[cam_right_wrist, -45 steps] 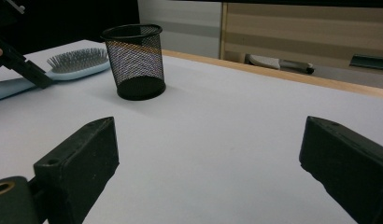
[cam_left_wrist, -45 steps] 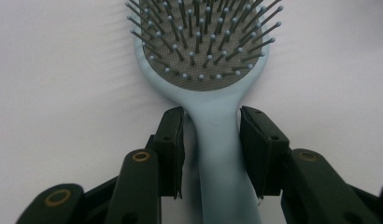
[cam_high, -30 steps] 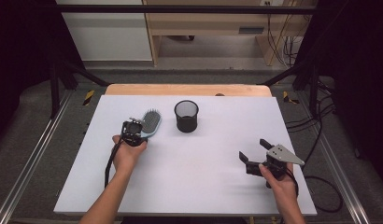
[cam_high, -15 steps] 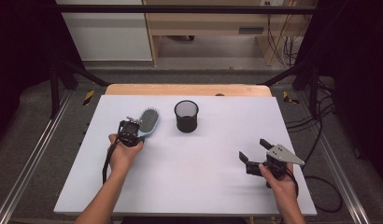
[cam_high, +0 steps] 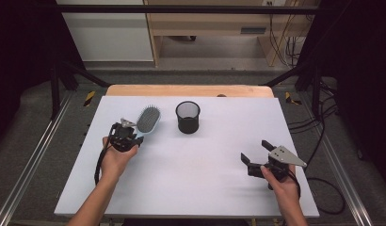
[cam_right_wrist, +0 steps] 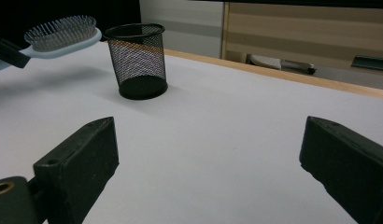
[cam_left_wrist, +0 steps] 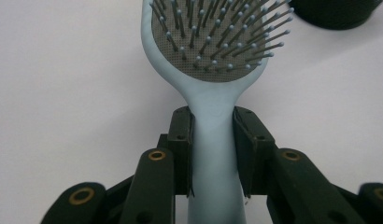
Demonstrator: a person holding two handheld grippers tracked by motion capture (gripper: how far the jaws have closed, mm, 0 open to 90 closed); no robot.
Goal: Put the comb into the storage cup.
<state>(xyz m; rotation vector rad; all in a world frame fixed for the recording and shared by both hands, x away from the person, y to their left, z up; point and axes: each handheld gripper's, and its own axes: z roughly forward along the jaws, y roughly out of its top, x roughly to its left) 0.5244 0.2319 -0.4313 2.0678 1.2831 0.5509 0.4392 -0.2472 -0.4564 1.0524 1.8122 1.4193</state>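
A light blue hairbrush (cam_high: 148, 119) with its bristles facing up is lifted off the white table (cam_high: 214, 155) at the left. My left gripper (cam_high: 134, 136) is shut on its handle (cam_left_wrist: 213, 154), and the brush head (cam_left_wrist: 213, 42) points away from me. A black mesh cup (cam_high: 188, 117) stands upright at the table's far middle, to the right of the brush. In the right gripper view the brush (cam_right_wrist: 63, 35) hangs in the air left of the cup (cam_right_wrist: 138, 60). My right gripper (cam_high: 258, 151) stands open near the front right of the table, holding nothing.
The table's wooden far edge (cam_high: 186, 90) runs behind the cup. Black frame posts (cam_high: 54, 70) flank the table, and cables (cam_high: 323, 122) lie on the floor at the right.
My left gripper has lifted the hairbrush and carried it slightly up and away from the table. The right gripper has stayed where it was.
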